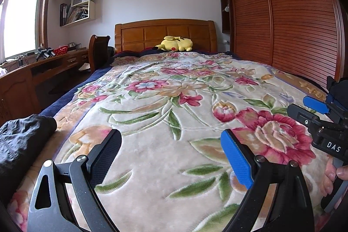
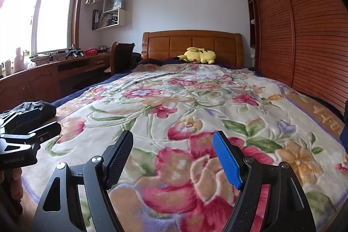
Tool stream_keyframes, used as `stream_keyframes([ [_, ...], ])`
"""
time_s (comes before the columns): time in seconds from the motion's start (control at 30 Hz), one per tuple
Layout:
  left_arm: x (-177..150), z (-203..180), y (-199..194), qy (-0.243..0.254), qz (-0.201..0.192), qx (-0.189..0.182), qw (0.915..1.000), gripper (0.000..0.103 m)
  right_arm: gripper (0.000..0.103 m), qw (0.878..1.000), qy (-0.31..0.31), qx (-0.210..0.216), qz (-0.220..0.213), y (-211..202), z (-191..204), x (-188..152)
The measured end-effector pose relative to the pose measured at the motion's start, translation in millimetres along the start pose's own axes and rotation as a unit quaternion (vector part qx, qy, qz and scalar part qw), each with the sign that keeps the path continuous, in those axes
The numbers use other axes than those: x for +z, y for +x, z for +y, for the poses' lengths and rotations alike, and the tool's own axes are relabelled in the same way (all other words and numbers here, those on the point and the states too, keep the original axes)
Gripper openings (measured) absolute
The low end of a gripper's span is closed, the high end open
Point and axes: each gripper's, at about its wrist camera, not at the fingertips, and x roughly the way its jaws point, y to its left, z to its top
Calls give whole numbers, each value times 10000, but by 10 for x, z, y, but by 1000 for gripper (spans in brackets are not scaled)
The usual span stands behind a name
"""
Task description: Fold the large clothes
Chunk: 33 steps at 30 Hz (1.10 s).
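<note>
Hovering over the bed with the floral blanket (image 1: 165, 114), both tongs are hanging released with nothing between them: left tongs (image 1: 170, 158) and right tongs (image 2: 174, 158). The big dark garment (image 1: 19, 145) is lying bunched at the left edge of the bed, just beside the left tongs. Writing: "DAS" is showing on the right tool's body, "GenRobot.AI" on the left one's. Yellow plush (image 2: 199, 55) is sitting by the headboard

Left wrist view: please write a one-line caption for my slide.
Left gripper, jaws open and empty, above a floral blanket; dark garment at left, right gripper beside.
</note>
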Motion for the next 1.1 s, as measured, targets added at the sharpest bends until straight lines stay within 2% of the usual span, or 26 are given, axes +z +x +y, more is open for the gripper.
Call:
stream_keyframes([
  [1.1, 3, -31, -15, -19, -49, 20, 10000, 93, 78, 9999, 48, -32, -88, 6, -110, -20],
])
